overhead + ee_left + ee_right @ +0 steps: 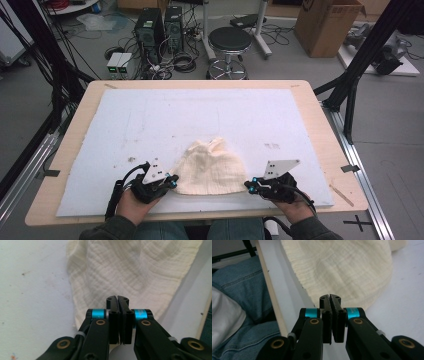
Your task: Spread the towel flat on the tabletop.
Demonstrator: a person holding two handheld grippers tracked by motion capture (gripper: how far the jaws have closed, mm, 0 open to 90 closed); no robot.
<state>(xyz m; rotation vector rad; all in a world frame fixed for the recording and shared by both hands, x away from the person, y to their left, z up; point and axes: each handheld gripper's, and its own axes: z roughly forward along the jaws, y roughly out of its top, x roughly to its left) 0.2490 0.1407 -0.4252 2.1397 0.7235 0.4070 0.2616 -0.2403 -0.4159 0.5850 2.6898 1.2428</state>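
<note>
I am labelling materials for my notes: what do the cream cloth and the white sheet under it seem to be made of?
The cream cloth looks like soft woven cotton, perhaps gauze: a matte, crinkled grid texture with limp folds. The white sheet seems to be a matte foam or painted board, though that is uncertain: flat, with scuffs and small dark marks.

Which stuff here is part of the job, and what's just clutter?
In use:
cloth
left gripper, jaws shut, at the cloth's left corner
right gripper, jaws shut, at its right corner
white mat under the cloth

Lying about:
stool
computer towers
cardboard box
floor cables
</note>
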